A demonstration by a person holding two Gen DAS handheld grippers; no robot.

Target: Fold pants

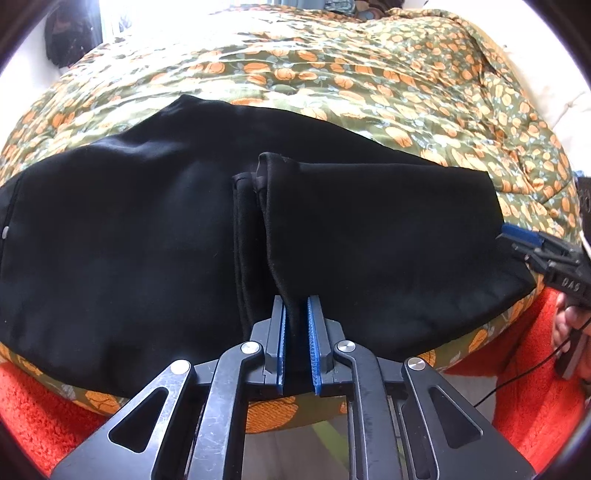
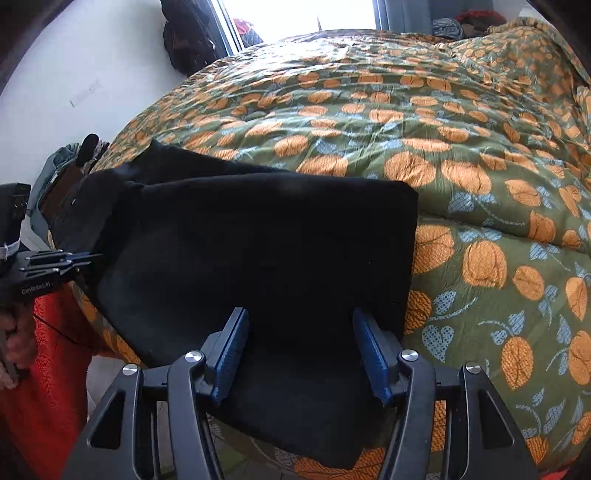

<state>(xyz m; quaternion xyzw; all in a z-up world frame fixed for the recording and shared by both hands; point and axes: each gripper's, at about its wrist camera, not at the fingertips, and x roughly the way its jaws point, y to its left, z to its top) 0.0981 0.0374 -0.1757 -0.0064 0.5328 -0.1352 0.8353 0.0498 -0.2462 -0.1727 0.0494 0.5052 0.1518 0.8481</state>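
- Black pants (image 1: 129, 240) lie across the near edge of a bed under a green quilt (image 1: 332, 74) printed with orange fruit; in the left wrist view the left gripper (image 1: 296, 332) is clamped on a bunched fold of the cloth, its blue pads (image 1: 314, 332) pressed to either side; hems of the folded-over leg stand up just beyond the tips; the right gripper (image 1: 532, 243) comes in from the right edge at the pants' far end, too side-on here to judge its jaws; a hand (image 1: 569, 325) shows beneath it; orange fleece (image 1: 535, 369) hangs below the bed edge.
- Right wrist view: the right gripper (image 2: 301, 350) stands over the square folded end of the pants (image 2: 258, 240), jaws apart, pads (image 2: 373, 358) not pressing the cloth lying between them; bare quilt (image 2: 480, 184) fills the right; the left gripper (image 2: 74, 258) shows side-on at the left edge, with a hand (image 2: 18, 343) below; only this view shows the white wall (image 2: 74, 74), a dark bag (image 2: 188, 37) hanging on it, and a bright window (image 2: 303, 18).
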